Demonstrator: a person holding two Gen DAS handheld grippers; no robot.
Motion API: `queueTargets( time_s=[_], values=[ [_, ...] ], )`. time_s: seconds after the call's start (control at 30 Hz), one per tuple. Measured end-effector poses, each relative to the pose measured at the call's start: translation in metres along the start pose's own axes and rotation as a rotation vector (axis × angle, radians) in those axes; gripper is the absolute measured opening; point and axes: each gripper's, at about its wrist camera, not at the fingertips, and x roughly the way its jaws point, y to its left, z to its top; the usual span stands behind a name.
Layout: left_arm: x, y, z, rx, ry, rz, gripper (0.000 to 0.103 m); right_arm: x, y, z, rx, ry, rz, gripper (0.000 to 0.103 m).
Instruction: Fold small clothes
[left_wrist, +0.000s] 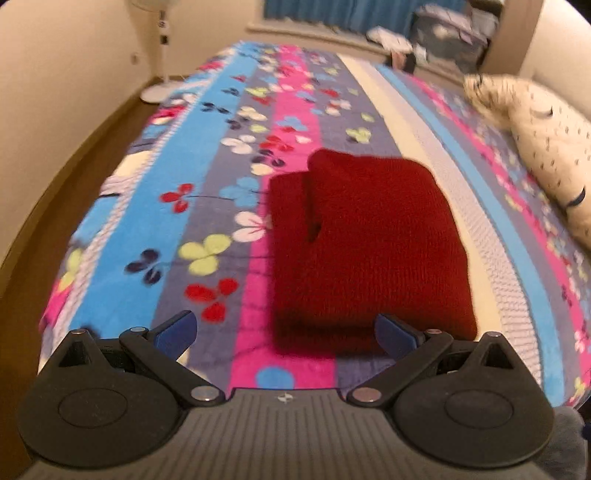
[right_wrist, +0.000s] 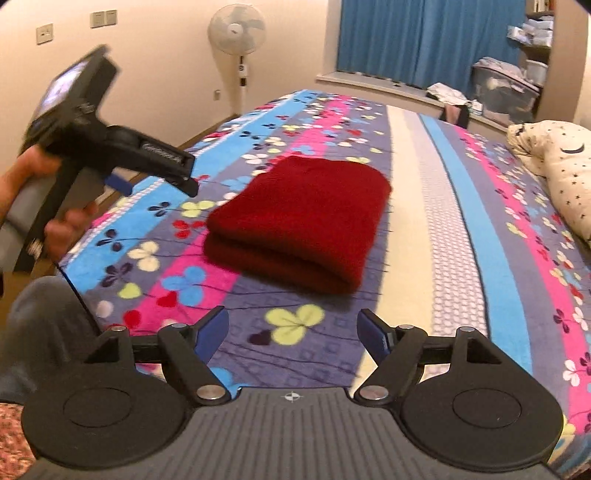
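A dark red knitted garment (left_wrist: 369, 243) lies folded into a thick rectangle on the flowered bedspread (left_wrist: 207, 184). In the left wrist view my left gripper (left_wrist: 284, 328) hovers over its near edge, jaws wide apart and empty. The right wrist view shows the same folded garment (right_wrist: 299, 218) resting free near the middle of the bedspread (right_wrist: 443, 221). My right gripper (right_wrist: 291, 332) is open above the bedspread, short of the garment, with nothing between its blue pads. The left gripper (right_wrist: 162, 181) also appears there, raised to the left of the garment in a hand (right_wrist: 37, 166).
A cream quilt with dark specks (right_wrist: 561, 173) is bunched at the bed's right side. A standing fan (right_wrist: 236, 33) is by the far wall, and boxes and clothes (right_wrist: 502, 88) sit under the blue curtain. The bed's left edge drops to brown floor (left_wrist: 74, 166).
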Motion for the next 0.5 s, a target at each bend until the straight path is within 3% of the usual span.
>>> queueTargets(
  time_s=[0.17,0.37,0.43,0.5],
  values=[
    [0.075,-0.002,0.025,-0.007,0.159,0.036,0.103,0.032,-0.024,0.007,0.022,0.038,-0.027,0.079],
    [0.097,0.000,0.030,-0.093,0.156,0.028,0.101,0.071,-0.045,0.020,0.061,0.074,-0.045,0.079],
    [0.100,-0.005,0.030,-0.077,0.158,0.014,0.088,0.078,-0.048,0.022,0.063,0.079,-0.045,0.079],
    [0.102,-0.009,0.029,-0.055,0.178,-0.004,0.040,0.083,-0.049,0.023,0.066,0.085,-0.047,0.079]
  ],
)
